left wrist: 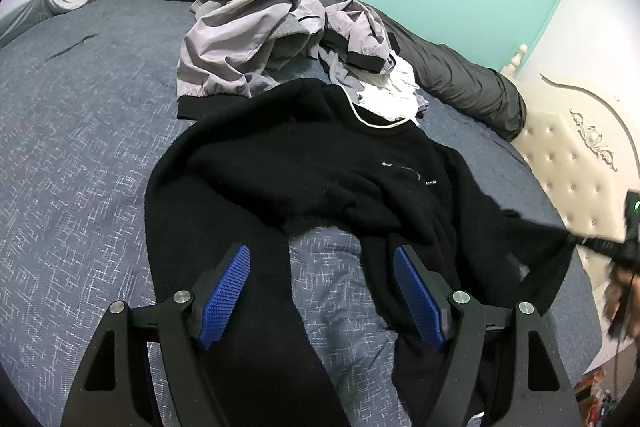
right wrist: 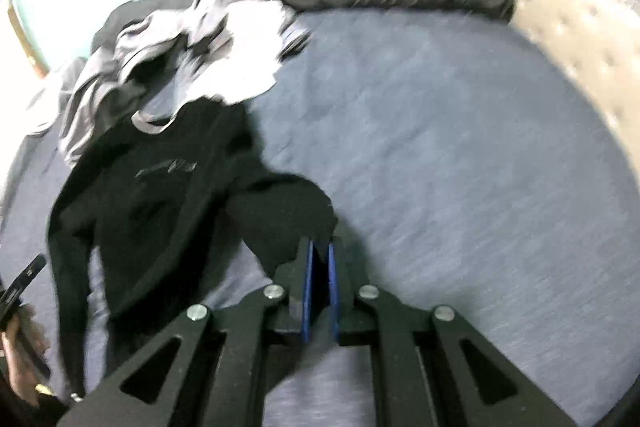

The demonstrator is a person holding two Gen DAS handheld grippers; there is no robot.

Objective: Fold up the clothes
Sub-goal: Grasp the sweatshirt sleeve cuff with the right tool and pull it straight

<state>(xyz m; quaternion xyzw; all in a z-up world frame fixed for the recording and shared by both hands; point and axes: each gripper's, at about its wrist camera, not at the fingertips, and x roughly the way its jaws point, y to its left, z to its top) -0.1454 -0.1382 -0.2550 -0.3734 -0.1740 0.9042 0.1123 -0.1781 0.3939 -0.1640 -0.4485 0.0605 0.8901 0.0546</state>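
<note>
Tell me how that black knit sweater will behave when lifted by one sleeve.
The black knit sweater looks floppy: it lies rumpled on the blue bedspread. The sleeve pinched in the right tongs stretches taut, so the body will probably trail and sag. Its fuzzy knit likely grips rather than slips.

Both wrist views angle down, close over bed (left wrist: 80, 147); share black sweater (left wrist: 320, 163).
</note>
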